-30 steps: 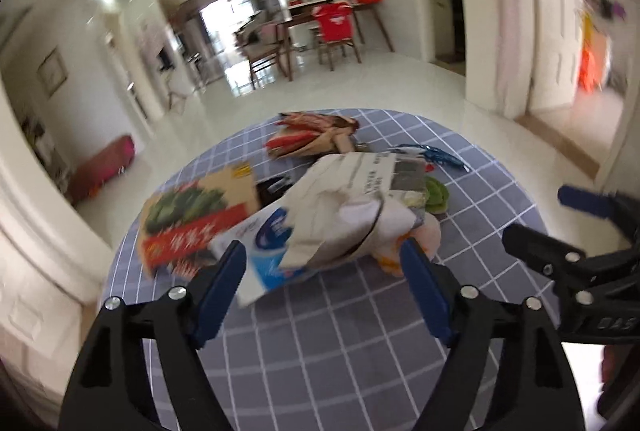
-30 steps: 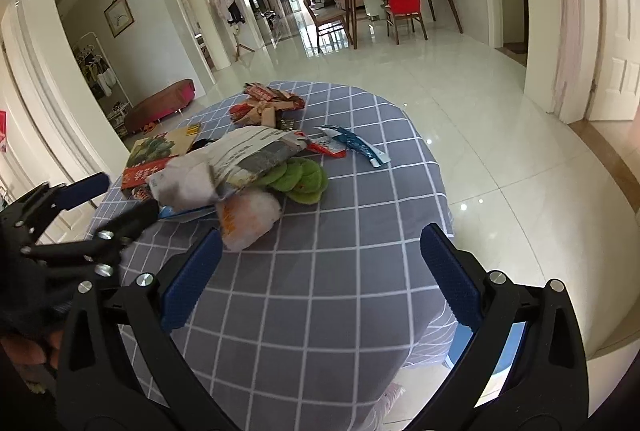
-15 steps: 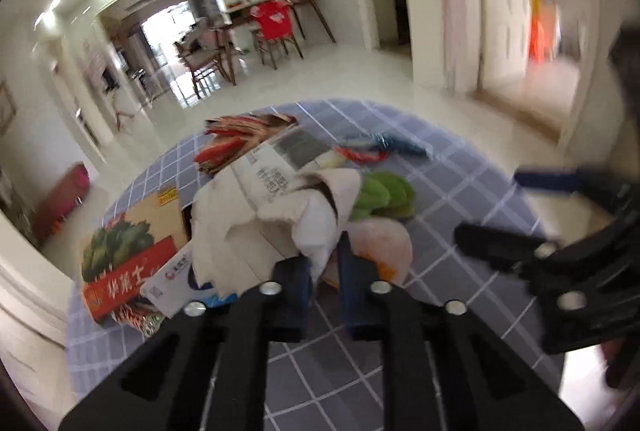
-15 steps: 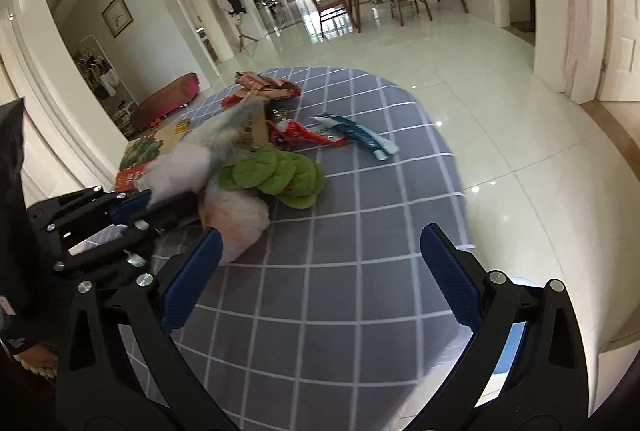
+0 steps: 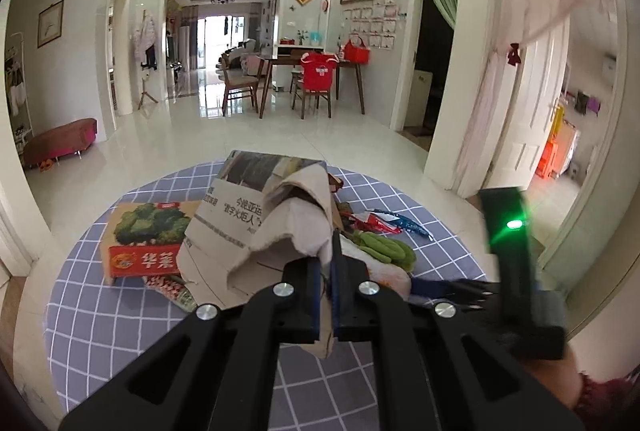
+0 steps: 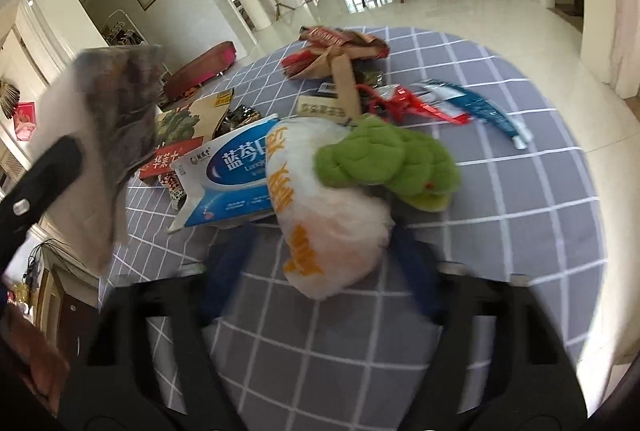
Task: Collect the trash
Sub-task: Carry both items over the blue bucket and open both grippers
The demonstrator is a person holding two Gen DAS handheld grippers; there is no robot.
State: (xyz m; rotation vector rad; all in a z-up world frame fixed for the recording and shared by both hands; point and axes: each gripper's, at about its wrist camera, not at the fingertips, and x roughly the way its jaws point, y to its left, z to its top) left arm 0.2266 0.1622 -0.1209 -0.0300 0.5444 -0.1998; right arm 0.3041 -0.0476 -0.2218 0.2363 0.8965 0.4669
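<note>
Round and covered in a grey cloth with a white grid, the worktop stands in a bright tiled living room, a dining set far behind it. Litter lies heaped at its middle: a blue and white medicine box, a red and green carton, a green plush toy, a red wrapper and a blue wrapper. The left gripper has its jaws pinched together on the lower edge of a torn, crumpled sheet of printed cardboard, which hangs raised above the heap. The right gripper is blurred; its jaws have just been closing, and now stand half-narrowed on either side of a white plastic bag with orange lettering lying on the cloth, touching the toy. Whether the pads already press the bag cannot be told. To do this step well, the right jaws should probably close around the bag's bulk rather than its loose skin, keeping clear of the toy. The cardboard is held only by a thin edge, so it could slip or tear if swung quickly.
</note>
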